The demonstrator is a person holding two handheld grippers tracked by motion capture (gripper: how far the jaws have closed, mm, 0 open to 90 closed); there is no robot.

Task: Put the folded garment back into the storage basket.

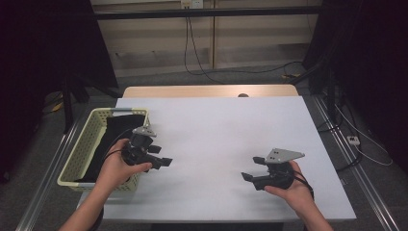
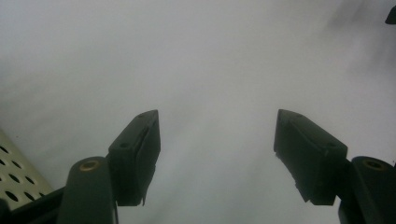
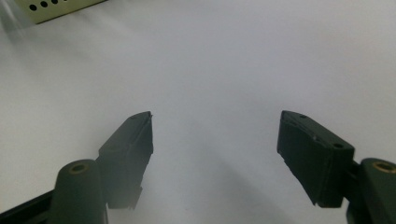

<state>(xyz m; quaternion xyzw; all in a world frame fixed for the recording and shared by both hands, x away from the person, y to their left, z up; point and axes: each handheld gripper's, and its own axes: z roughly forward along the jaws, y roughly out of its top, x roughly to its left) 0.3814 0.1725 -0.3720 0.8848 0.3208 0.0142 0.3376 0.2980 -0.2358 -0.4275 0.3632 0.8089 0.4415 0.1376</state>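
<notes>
Jaws on both tools stood wide apart when I checked, with nothing between them. I had the left gripper (image 1: 162, 161) just beside the right edge of the basket (image 1: 86, 139), its jaws pointing toward the middle of the tabletop (image 1: 226, 125). From the left gripper view (image 2: 217, 140) I saw only pale surface between the released jaws, and a perforated corner of the basket low at the left. That cream basket sat at the tabletop's left edge, and a black cloth (image 1: 118, 132) lay inside it, filling most of the bottom and running up toward the far rim. I could not tell the garment's shape. My right gripper (image 1: 252, 169) was well apart from the basket, on the right half of the tabletop, its jaws pointing left toward the other tool. In the right gripper view (image 3: 215, 140) its jaws gaped over bare white surface, with a strip of the basket wall at the top left.
</notes>
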